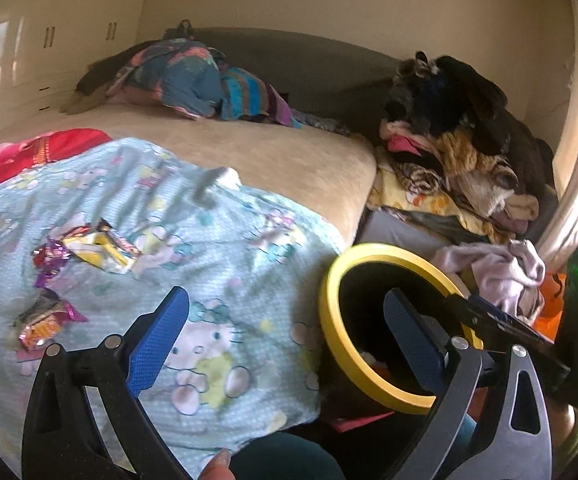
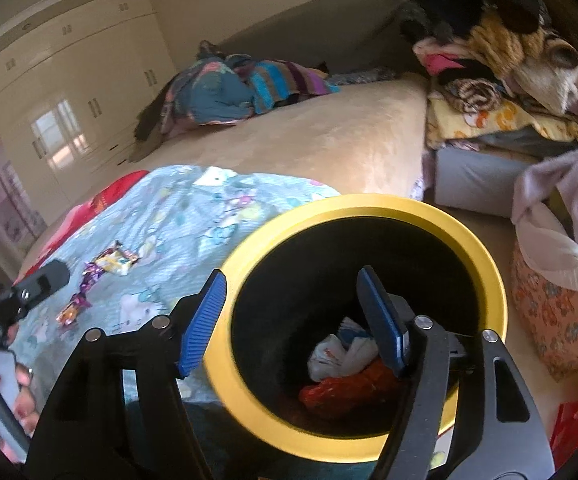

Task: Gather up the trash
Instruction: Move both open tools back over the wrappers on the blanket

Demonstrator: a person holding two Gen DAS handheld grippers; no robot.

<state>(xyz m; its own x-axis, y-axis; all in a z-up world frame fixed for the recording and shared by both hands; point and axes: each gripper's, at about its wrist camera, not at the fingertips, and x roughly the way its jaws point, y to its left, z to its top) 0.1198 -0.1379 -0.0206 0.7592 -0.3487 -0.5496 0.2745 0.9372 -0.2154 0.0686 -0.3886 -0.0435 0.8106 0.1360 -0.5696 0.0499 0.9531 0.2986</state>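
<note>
While no wrapper [image 1: 103, 249] writing reads clearly — bin [image 2: 353, 216] holds trash.

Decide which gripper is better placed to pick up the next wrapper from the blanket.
Left. The left gripper is open over the blanket near the wrappers; the right gripper is open at the bin.

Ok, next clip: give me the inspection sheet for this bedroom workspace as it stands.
Surface: bed with a cartoon-print sheet spread over its near part.
Job's things: three wrappers on the sheet: yellow, purple foil, orange. Yellow-rimmed bin beside the bed, white and red trash inside.
Clutter: clothes pile, bundled bedding, red cloth.
Grippers: left gripper open, empty; right gripper open over the bin, empty.
Cables: nothing seen.
Surroundings: cream wardrobes, floral basket.
</note>
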